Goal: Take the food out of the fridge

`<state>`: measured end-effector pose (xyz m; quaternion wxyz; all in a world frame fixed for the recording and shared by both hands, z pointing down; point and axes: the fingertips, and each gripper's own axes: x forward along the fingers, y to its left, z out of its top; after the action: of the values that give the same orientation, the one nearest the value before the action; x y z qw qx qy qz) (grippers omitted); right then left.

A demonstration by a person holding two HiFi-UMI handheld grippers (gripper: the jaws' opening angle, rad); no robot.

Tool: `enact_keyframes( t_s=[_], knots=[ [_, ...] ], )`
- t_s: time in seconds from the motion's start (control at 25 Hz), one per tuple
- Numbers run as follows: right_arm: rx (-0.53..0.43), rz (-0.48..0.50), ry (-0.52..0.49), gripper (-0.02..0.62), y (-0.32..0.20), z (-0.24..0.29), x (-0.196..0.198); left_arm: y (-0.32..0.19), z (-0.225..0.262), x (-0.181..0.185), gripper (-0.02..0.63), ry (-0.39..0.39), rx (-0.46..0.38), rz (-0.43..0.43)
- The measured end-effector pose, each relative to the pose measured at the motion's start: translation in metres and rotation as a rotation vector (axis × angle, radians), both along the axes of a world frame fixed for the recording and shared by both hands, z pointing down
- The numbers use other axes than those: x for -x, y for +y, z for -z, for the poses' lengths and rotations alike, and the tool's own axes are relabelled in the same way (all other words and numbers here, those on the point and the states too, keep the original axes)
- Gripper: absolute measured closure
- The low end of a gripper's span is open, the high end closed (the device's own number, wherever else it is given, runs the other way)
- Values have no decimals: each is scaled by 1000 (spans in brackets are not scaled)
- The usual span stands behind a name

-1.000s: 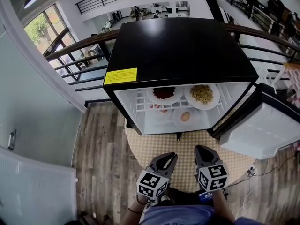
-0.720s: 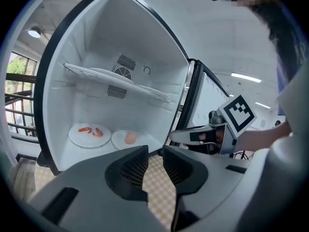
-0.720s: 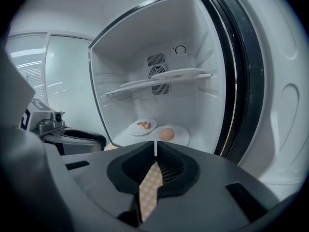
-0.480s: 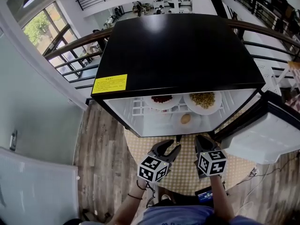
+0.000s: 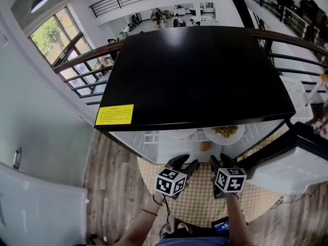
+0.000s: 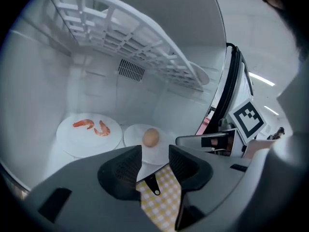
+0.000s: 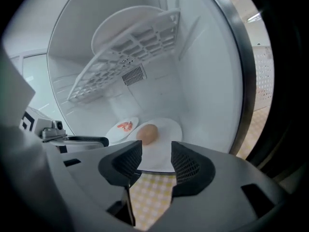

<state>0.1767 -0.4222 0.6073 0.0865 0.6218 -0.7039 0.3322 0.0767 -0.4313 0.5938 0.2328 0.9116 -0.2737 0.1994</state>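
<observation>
- Reaching stage: the left claw [image 6: 154, 151] and right claw [image 7: 157, 151], both opening with nothing between them, face the open black-topped white fridge [image 5: 195, 76].
- Nothing is out yet; all the food sits inside.
- The brown egg-shaped food [image 6: 150, 137] lies on a small round white plate [image 6: 131, 138] on the fridge floor, just beside the white shrimp plate [image 6: 77, 139].
- Its long axis appears to lie flat, angled rearward; which end leads is unclear.
</observation>
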Motion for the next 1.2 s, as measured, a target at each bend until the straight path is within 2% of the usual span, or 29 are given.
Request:
enact_keyframes(
  t_s=[0.2, 0.36, 0.52, 0.68, 0.8, 0.96, 1.08, 1.2],
  knots=[
    [11, 7, 23, 387, -14, -9, -1, -18, -15, 1, 400, -16, 63, 27],
    [15, -39, 3, 382, -19, -12, -7, -30, -22, -2, 391, -29, 82, 46],
    [-2, -108, 30, 382, -19, -4, -23, -34, -31, -9, 388, -48, 109, 42],
    [17, -133, -27, 382, -28, -7, -28, -39, -39, -8, 388, -85, 124, 48],
    [60, -129, -47, 373, -31, -20, -27, -44, -40, -7, 388, -78, 146, 76],
    [72, -148, -52, 371, -32, -25, -27, -49, -41, -9, 388, -86, 182, 87],
    [72, -132, -20, 373, -31, -25, -27, -50, -43, -14, 388, -127, 169, 80],
    [83, -81, 79, 373, -30, -26, -27, -54, -44, -14, 388, -165, 144, 106]
  ],
)
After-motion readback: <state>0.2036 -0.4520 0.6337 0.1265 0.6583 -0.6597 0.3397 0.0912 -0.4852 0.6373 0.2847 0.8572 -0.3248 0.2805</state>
